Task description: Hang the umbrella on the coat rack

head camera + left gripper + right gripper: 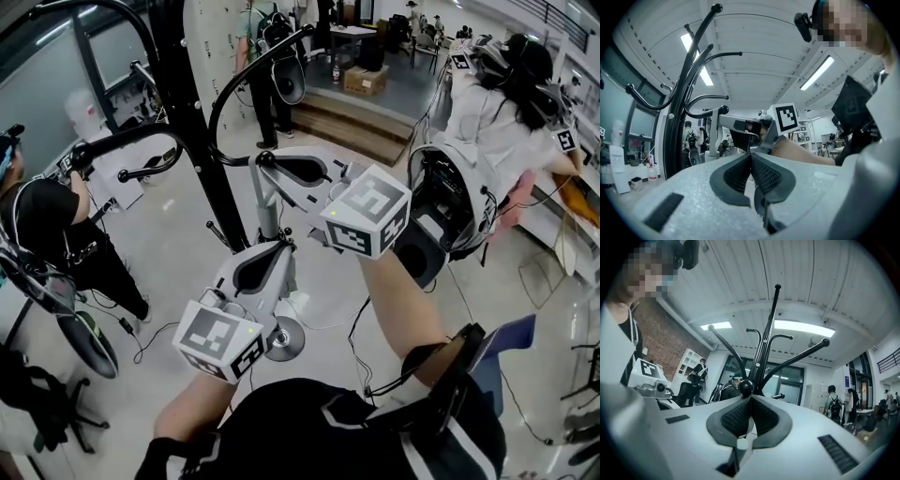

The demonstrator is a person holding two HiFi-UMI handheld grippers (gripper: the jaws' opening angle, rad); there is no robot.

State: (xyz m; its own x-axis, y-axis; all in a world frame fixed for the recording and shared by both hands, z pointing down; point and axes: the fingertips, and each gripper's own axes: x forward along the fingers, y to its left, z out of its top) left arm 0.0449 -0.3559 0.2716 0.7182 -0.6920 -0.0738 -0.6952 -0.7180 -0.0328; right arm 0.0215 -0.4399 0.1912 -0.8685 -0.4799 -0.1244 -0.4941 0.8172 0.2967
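Observation:
No umbrella shows in any view. The black coat rack point(192, 103) stands ahead on the left, its curved hooks spreading out overhead point(764, 352) point(677, 117). My right gripper point(272, 167) is raised beside the pole and shut with nothing in it; in the right gripper view its tips point(750, 398) sit just under a hook's black ball end point(745, 387). My left gripper point(281, 246) is lower and nearer to me, also shut and empty point(750, 155). It points up at the right gripper point(745, 127).
The rack's round base point(281, 339) rests on the pale floor with cables around it. A person in black point(47, 225) stands at the left, another in white point(487, 112) at the right. Steps and a cardboard box point(366, 80) lie farther back.

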